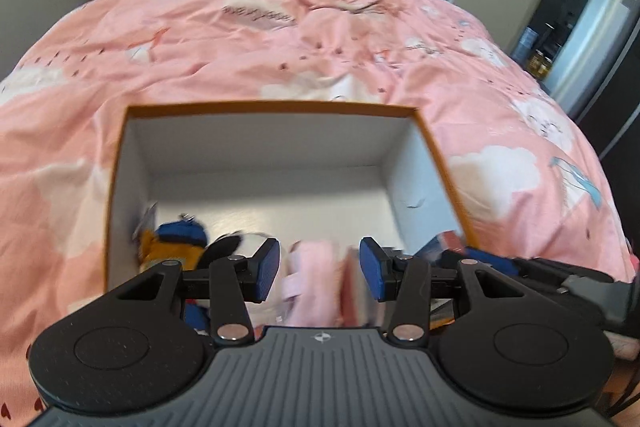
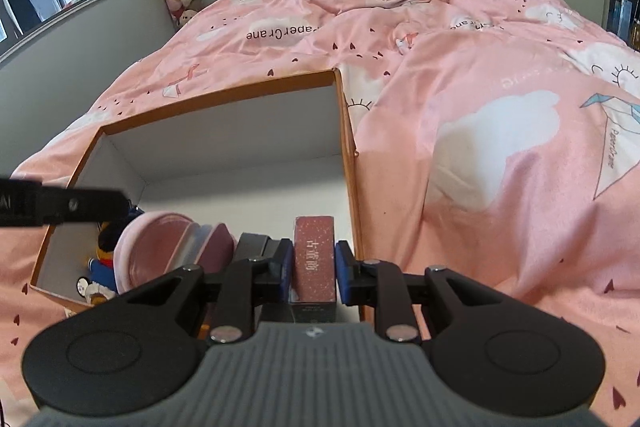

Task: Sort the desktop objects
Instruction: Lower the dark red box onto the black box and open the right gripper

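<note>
Right gripper (image 2: 313, 275) has its blue pads clamped on one pink speckled carton (image 2: 315, 259), low centre of the right wrist frame. The carton's long axis runs away from the camera, far end up toward the top of the frame and tipped over the near right corner of the box (image 2: 248, 91); printed characters run along its top face. One open box here, orange rim, white walls, sitting on the pink quilt (image 2: 500, 75).

Left of the carton, inside the box: one pink round case (image 2: 160, 247) standing on edge, and one plush toy (image 2: 105, 259) in blue and yellow lying in the lower left corner.

Over to the left wrist view, badly blurred: left gripper (image 1: 319, 275) hangs above the near end of the box, jaws apart, pads touching nothing, the pink case below the gap. In the right wrist frame, one dark finger of it pokes in from the left edge.
</note>
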